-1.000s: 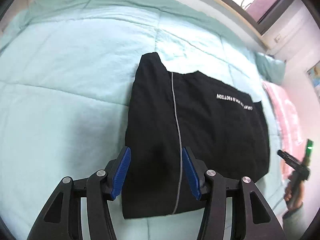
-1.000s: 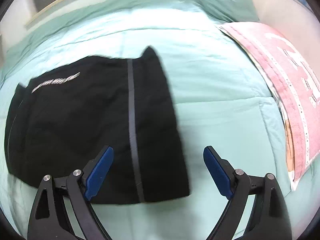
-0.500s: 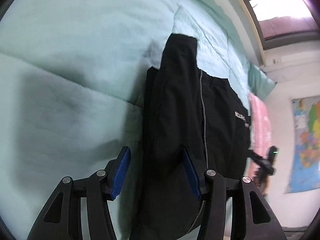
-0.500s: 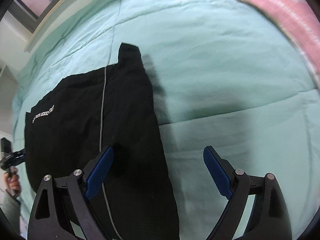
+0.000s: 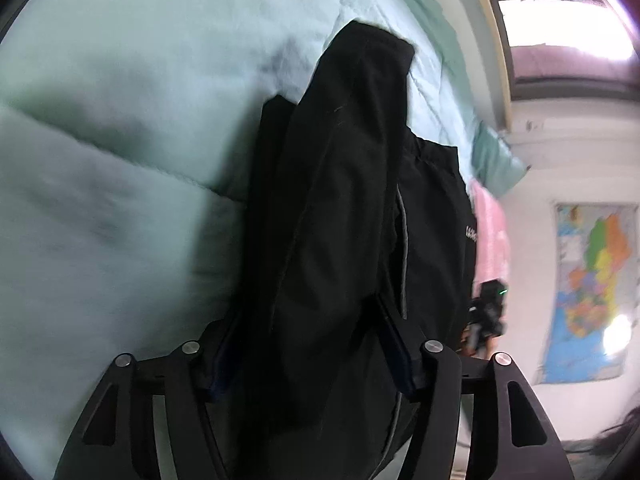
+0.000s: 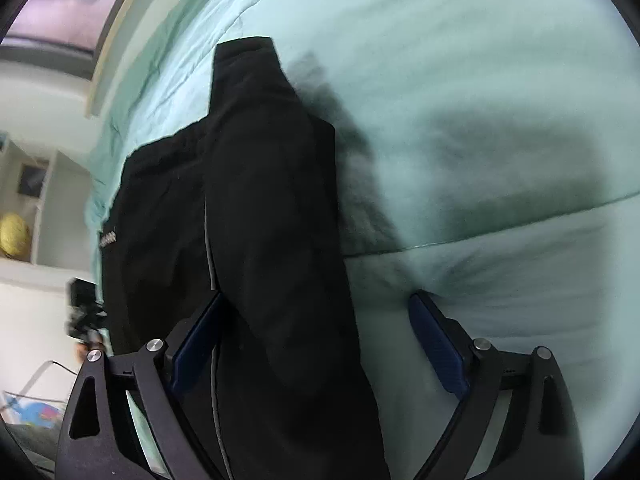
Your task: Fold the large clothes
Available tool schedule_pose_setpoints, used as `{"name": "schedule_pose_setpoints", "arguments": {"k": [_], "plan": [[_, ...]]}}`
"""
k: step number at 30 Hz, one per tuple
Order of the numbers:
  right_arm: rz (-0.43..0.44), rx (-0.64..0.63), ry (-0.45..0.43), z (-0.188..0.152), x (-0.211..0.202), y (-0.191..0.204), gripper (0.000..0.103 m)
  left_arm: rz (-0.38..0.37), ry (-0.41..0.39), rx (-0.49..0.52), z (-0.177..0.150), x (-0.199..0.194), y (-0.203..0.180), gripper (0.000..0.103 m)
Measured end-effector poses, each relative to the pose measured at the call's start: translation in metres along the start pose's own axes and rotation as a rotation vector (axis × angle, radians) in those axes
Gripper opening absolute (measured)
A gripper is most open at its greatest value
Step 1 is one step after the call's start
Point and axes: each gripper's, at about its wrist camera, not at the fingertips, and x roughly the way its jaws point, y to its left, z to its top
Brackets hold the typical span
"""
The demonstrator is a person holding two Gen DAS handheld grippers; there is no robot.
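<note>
A black folded garment (image 5: 344, 200) with a thin grey stripe lies on the mint-green quilt (image 5: 120, 160). My left gripper (image 5: 310, 346) sits low over one end of it. Its jaws are opening, and a thick fold of black cloth fills the gap between the fingers (image 5: 394, 344). At the other end, my right gripper (image 6: 316, 304) stands wide open astride the edge of the garment (image 6: 260, 200). Its left finger (image 6: 200, 320) rests over the black cloth, and its right finger (image 6: 432, 332) is over the bare quilt (image 6: 480, 120).
A green pillow (image 5: 496, 164) and a pink cover (image 5: 490, 220) lie at the head of the bed. A window (image 5: 560, 40) and a wall map (image 5: 592, 288) are behind. A white shelf with a yellow object (image 6: 14, 234) stands beyond the bed's far side.
Both grippers have dropped from high above the bed to close over the garment's two ends and have tilted. The left jaws now stand a little wider, around the cloth.
</note>
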Motion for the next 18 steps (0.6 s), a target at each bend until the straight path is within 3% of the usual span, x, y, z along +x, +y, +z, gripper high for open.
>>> {"name": "schedule_pose_setpoints", "arguments": {"k": [2, 4, 8, 12, 13, 14, 15, 17, 18], "plan": [[0.031, 0.01, 0.009, -0.002, 0.001, -0.002, 0.093, -0.028, -0.019, -0.021, -0.002, 0.005, -0.001, 0.063], [0.052, -0.007, 0.039, -0.006, 0.002, 0.002, 0.092, -0.046, -0.026, 0.019, -0.007, 0.003, -0.011, 0.059], [0.077, -0.046, 0.114, -0.017, 0.006, 0.003, 0.092, -0.151, -0.018, 0.0, -0.012, 0.002, -0.014, 0.058], [0.139, -0.009, 0.096, -0.011, 0.023, 0.002, 0.092, -0.143, 0.024, -0.078, -0.005, 0.034, 0.0, 0.063], [0.151, -0.01, 0.089, -0.01, 0.025, 0.005, 0.09, -0.155, 0.021, -0.089, -0.005, 0.042, 0.0, 0.064], [0.177, -0.016, 0.085, -0.009, 0.031, 0.011, 0.072, -0.154, 0.014, -0.084, -0.005, 0.046, -0.003, 0.063], [0.227, -0.016, 0.095, -0.008, 0.035, 0.016, 0.063, -0.145, 0.004, -0.076, -0.007, 0.046, -0.008, 0.062], [0.197, -0.046, 0.087, -0.009, 0.034, 0.028, 0.059, -0.136, -0.025, -0.05, -0.014, 0.04, -0.022, 0.044], [0.186, -0.064, 0.08, -0.011, 0.029, 0.034, 0.053, -0.139, -0.036, -0.041, -0.018, 0.036, -0.025, 0.041]]}}
